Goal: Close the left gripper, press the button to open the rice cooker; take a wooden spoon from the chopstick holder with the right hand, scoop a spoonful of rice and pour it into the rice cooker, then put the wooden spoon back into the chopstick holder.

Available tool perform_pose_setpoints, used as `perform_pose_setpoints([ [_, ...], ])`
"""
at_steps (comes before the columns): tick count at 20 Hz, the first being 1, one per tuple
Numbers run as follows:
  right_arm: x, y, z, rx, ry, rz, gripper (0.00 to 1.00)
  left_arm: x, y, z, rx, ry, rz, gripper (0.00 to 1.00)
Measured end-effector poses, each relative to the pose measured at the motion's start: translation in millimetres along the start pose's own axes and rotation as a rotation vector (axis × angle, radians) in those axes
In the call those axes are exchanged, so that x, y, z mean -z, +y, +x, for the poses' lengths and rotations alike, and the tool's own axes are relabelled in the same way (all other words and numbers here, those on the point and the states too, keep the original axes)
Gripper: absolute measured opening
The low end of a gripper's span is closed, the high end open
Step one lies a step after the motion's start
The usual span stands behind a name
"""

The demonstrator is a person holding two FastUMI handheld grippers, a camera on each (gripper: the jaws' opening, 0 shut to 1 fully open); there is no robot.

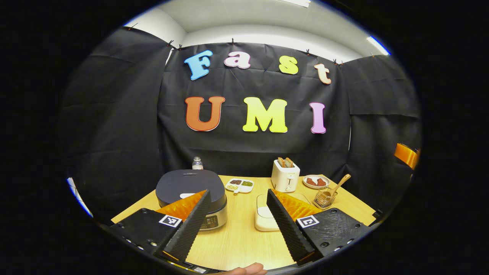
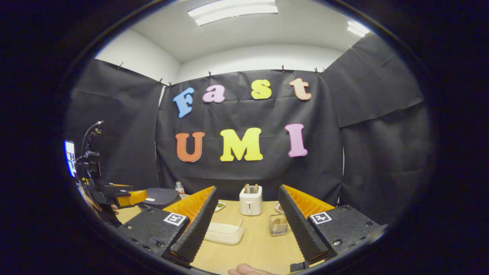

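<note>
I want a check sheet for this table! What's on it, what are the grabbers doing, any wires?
Surface: wooden table, bare in front.
Job's things: rice cooker lid shut; wooden spoon leaning in the chopstick holder; rice container beside the cooker.
Clutter: toaster, plate, divided dish, bottle.
Grippers: left gripper open above the table; right gripper open, holding nothing.
Cables: wires on the left gripper's rig.
Surroundings: black cloth wall, ceiling lights.
</note>
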State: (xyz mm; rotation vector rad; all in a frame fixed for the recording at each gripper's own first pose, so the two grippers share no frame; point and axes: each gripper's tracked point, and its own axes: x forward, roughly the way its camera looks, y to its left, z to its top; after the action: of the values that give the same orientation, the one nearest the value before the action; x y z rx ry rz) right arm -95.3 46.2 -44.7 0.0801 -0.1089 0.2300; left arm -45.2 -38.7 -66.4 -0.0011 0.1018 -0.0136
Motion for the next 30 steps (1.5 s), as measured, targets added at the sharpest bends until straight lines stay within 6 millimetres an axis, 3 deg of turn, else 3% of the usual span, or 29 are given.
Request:
perform_pose_setpoints([
  [3, 8.8, -14.5, -2.6, 0.009, 0.019, 0.019, 0.96, -0.4, -12.1, -10.5, -0.018, -0.013, 0.003, 0.94],
  [4, 14.7, -19.0, -3.8, 0.012, 0.032, 0.019, 1.0, 0.7, -15.4, -13.5, -0.024, -0.019, 0.002, 0.94],
  [7, 24.4, -33.0, -5.3, 0.029, 0.059, 0.004, 1.0, 3.1, -25.2, -27.8, -0.031, -0.043, 0.006, 0.94],
  [8, 26.7, -36.9, -6.3, 0.034, 0.064, -0.001, 0.96, 2.0, -27.5, -33.0, -0.029, -0.051, 0.006, 0.94],
  [14, 38.4, -39.8, -7.6, 0.029, 0.091, -0.003, 1.0, -10.4, -38.9, -57.9, -0.018, -0.101, 0.002, 0.94],
  [19, 45.9, -34.2, -6.6, 0.021, 0.118, -0.026, 0.96, -13.6, -37.0, -64.1, -0.008, -0.124, -0.007, 0.94],
  [21, 47.6, -32.6, -5.6, 0.021, 0.119, -0.032, 1.0, -9.9, -32.1, -64.8, -0.015, -0.117, -0.013, 0.94],
  [22, 49.3, -31.0, -5.5, 0.019, 0.122, -0.035, 0.96, -8.9, -28.3, -65.3, -0.023, -0.117, -0.013, 0.94],
  [23, 51.2, -29.5, -4.6, 0.017, 0.126, -0.038, 1.0, -8.8, -26.0, -64.8, -0.026, -0.119, -0.012, 0.95],
  [28, 57.8, -23.8, -3.5, 0.001, 0.139, -0.027, 0.96, -8.4, -17.9, -68.6, -0.037, -0.128, -0.035, 0.94],
  [30, 55.4, -31.1, -3.9, 0.019, 0.129, -0.028, 1.0, -8.1, -16.2, -70.0, -0.032, -0.135, -0.039, 0.95],
])
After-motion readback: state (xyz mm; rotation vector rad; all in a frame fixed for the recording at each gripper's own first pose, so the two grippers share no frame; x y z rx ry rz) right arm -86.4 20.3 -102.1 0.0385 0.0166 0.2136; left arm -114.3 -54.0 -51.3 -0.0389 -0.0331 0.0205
